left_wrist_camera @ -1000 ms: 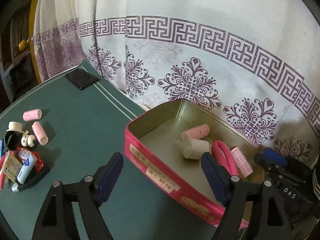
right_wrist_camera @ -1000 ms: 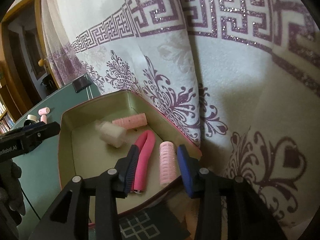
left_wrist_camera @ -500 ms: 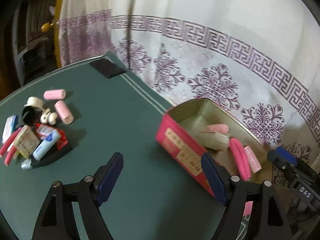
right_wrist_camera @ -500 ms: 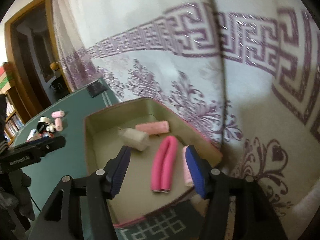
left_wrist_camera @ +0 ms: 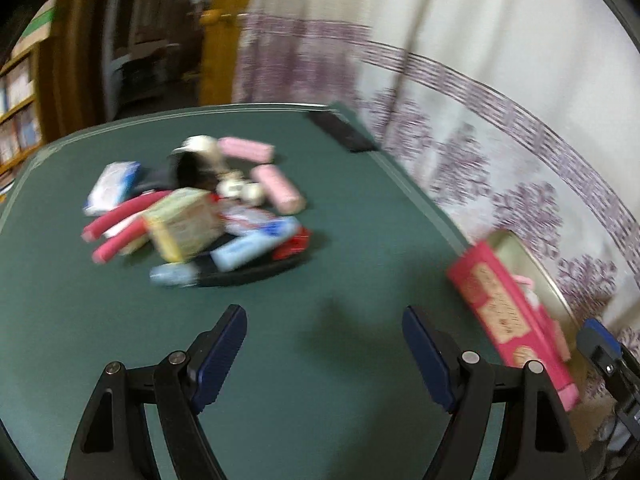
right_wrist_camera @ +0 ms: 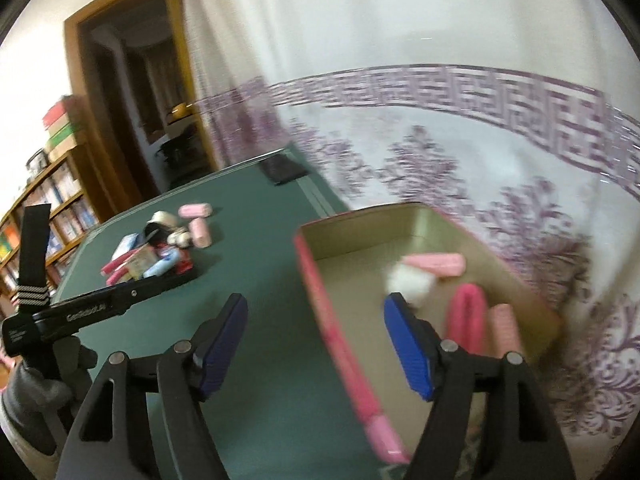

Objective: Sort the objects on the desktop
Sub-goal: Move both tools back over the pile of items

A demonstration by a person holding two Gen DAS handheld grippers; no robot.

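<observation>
Both claws gaping and empty over the green desk, with the next pick waiting in the pile.

In the left wrist view, the left claw (left_wrist_camera: 322, 354) is hanging wide apart, gripping nothing, and the blurred pile of desktop objects (left_wrist_camera: 196, 216) is lying at 11 o'clock with a pink roller (left_wrist_camera: 279, 189) sitting free at its 2 o'clock edge; that loose roller looks the easiest grab, best taken across its short side with the fingers clear of the clutter. The red tin (left_wrist_camera: 516, 312) is showing only its outer wall at 3 o'clock. In the right wrist view, the right claw (right_wrist_camera: 320, 348) is likewise spread and empty, and here the tin (right_wrist_camera: 320, 284) is showing its inside: a pink roller (right_wrist_camera: 436, 263), a white piece (right_wrist_camera: 408, 282) and a folded pink strip (right_wrist_camera: 466, 320) are lying in it, well apart from the pile (right_wrist_camera: 154, 250) at 10 o'clock.
</observation>
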